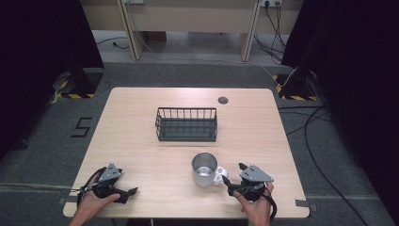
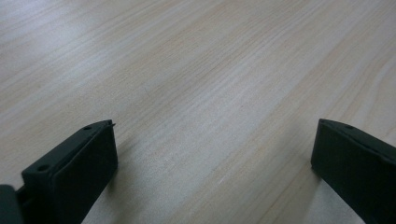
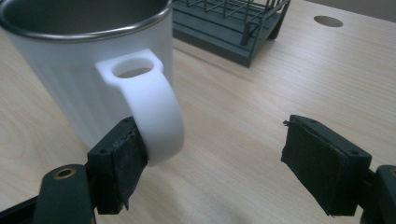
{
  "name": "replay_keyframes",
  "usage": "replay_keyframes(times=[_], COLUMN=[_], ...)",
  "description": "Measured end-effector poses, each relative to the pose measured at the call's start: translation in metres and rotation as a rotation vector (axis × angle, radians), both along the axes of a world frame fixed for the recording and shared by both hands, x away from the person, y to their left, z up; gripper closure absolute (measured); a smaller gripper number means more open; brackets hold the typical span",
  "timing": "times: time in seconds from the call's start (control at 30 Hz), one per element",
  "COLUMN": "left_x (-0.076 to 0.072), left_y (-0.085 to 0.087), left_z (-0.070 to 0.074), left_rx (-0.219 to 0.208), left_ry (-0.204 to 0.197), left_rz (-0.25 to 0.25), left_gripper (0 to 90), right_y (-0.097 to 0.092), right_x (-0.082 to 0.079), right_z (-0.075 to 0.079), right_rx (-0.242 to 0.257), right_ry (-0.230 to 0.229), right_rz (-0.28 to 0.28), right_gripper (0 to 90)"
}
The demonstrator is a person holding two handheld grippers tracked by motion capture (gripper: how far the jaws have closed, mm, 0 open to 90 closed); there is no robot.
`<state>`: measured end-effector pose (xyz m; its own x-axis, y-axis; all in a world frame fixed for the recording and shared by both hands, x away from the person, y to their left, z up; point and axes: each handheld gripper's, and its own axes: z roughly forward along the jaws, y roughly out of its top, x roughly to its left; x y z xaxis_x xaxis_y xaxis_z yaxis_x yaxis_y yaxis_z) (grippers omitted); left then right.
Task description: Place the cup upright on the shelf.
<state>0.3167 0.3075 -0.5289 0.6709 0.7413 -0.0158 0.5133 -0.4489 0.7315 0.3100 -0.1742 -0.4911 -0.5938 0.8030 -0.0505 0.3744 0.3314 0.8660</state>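
Nearest, the right gripper (image 3: 229,168) stands wide open, one jaw touching the looped handle of the white steel-rimmed mug (image 1: 205,169), near-right of the dark wire basket (image 1: 186,125). The left gripper (image 1: 123,191) rests open over bare table. Nothing is grasped yet; any lift remains.

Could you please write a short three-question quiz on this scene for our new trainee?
1. True or false: the right gripper is clamped shut on the white mug's handle.
2. Multiple choice: where does the wire basket stand relative to the white mug? A) farther from the person B) nearer the person C) under it
3. Fill in: the left gripper has its jaws apart over bare ____.

Key
1. False: its jaws stand wide apart, the handle beside one jaw.
2. A
3. Table, the light wooden top.
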Motion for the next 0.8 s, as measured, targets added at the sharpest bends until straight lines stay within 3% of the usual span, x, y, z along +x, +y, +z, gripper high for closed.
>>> replay_keyframes(times=[0.63,0.8], left_x=[0.000,0.000], left_y=[0.000,0.000], left_z=[0.000,0.000], left_rx=[0.000,0.000], left_ry=[0.000,0.000], left_rz=[0.000,0.000], left_gripper=[0.0,0.0], right_y=[-0.009,-0.011], right_x=[0.020,0.018], right_z=[-0.001,0.000], right_rx=[0.010,0.040], right_ry=[-0.015,-0.013], right_rz=[-0.029,-0.032], right_gripper=[23.8,23.5])
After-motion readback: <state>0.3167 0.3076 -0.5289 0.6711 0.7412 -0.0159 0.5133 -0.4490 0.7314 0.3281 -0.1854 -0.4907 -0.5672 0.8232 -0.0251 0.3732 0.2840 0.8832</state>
